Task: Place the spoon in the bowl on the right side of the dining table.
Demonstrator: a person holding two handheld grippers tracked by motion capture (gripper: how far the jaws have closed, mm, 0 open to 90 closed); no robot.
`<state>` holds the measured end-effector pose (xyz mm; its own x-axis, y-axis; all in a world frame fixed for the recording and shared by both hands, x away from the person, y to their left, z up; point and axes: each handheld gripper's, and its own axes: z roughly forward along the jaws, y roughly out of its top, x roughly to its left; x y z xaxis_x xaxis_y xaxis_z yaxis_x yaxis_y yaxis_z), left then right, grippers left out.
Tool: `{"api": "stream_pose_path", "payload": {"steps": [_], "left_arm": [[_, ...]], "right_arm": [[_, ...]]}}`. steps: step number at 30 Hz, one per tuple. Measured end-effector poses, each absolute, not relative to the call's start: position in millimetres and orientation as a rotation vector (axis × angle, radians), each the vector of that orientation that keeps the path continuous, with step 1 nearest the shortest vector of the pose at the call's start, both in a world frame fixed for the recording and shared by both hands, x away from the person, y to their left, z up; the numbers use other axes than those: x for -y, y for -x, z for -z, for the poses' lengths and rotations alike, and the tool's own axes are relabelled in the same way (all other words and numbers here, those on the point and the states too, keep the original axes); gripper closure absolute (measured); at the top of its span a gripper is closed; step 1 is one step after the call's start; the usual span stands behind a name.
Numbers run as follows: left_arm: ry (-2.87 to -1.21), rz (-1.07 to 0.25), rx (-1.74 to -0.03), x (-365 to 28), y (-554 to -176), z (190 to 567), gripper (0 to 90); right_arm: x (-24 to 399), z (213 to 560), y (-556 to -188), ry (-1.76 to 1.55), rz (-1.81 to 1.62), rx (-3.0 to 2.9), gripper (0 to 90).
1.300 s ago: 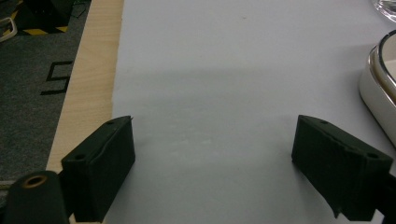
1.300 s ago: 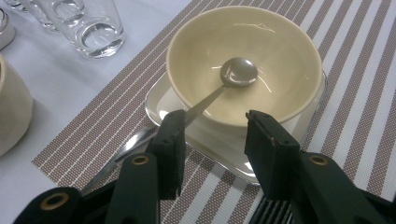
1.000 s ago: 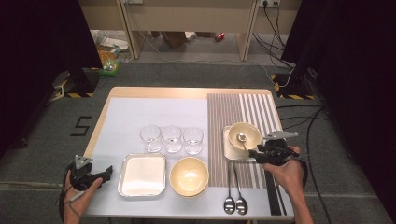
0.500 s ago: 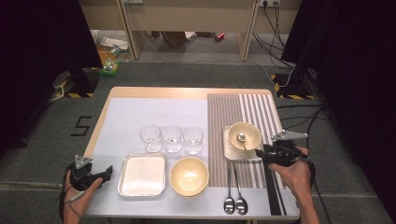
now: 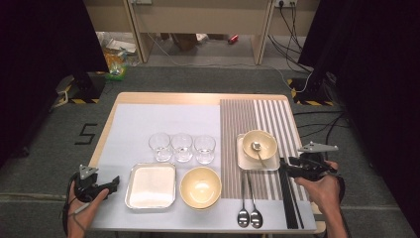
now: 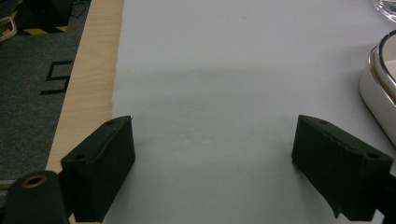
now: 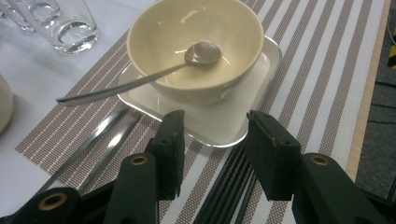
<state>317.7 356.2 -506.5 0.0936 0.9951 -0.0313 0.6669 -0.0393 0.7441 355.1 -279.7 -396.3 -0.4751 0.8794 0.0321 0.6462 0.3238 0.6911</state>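
Observation:
A cream bowl (image 7: pixel 201 46) with a spoon (image 7: pixel 140 81) resting in it stands on a small square plate (image 7: pixel 219 126) on the striped placemat (image 5: pixel 277 116). Just off the plate's near right corner, my right gripper (image 7: pixel 212 154) hovers open with nothing between its jaws; in the high view the right gripper (image 5: pixel 289 168) is at the table's right side. Black chopsticks (image 7: pixel 229 186) lie under it. My left gripper (image 6: pixel 215 163) is wide open over the bare white mat (image 6: pixel 224 70), and in the high view the left gripper (image 5: pixel 106 186) is at the table's near left corner.
Three glasses (image 5: pixel 182 146) stand in a row mid-table. In front of them are a metal tray (image 5: pixel 151 186) and a larger cream bowl (image 5: pixel 200 187). Two spoons (image 5: pixel 249 215) lie on the placemat beside the chopsticks (image 5: pixel 289 198). The tray's rim (image 6: pixel 380 93) lies right of my left gripper.
My right gripper has slid a little to the right, away from the plate and bowl. The left gripper has stayed put.

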Motion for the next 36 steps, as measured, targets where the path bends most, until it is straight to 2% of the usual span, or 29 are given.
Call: {"api": "stream_pose_path", "payload": {"steps": [36], "left_arm": [[-1.771, -0.696, -1.635, -356, -318, 507, 12.1]], "right_arm": [[309, 420, -339, -1.452, -0.912, -2.213, 49.4]]}}
